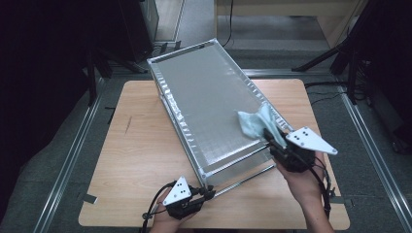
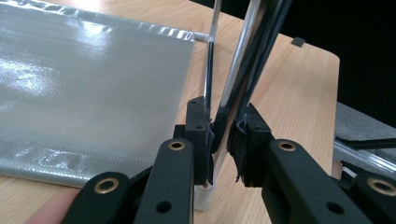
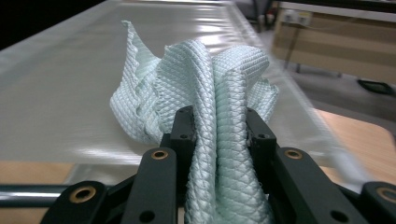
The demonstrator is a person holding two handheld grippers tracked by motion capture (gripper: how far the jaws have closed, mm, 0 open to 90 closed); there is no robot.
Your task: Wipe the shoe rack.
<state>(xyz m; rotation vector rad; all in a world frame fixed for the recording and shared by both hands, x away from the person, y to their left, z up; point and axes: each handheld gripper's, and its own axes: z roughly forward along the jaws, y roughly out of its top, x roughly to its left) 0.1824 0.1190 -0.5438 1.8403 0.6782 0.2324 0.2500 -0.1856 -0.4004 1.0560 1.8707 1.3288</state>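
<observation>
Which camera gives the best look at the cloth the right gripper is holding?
The right gripper view: the pale green cloth is close, bunched between the right gripper's jaws, its weave plain. The high view shows it small on the grey rack top.

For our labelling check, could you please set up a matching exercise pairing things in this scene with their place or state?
Things:
1. left hand-held gripper
2. right hand-held gripper
3. pale green cloth
4. wooden table

States:
A. bears the silver rack
B. shut on a chrome rod
C. rests on the rack's silver shelf
D. shut on the cloth

Pairs: 1-B, 2-D, 3-C, 4-A
</observation>
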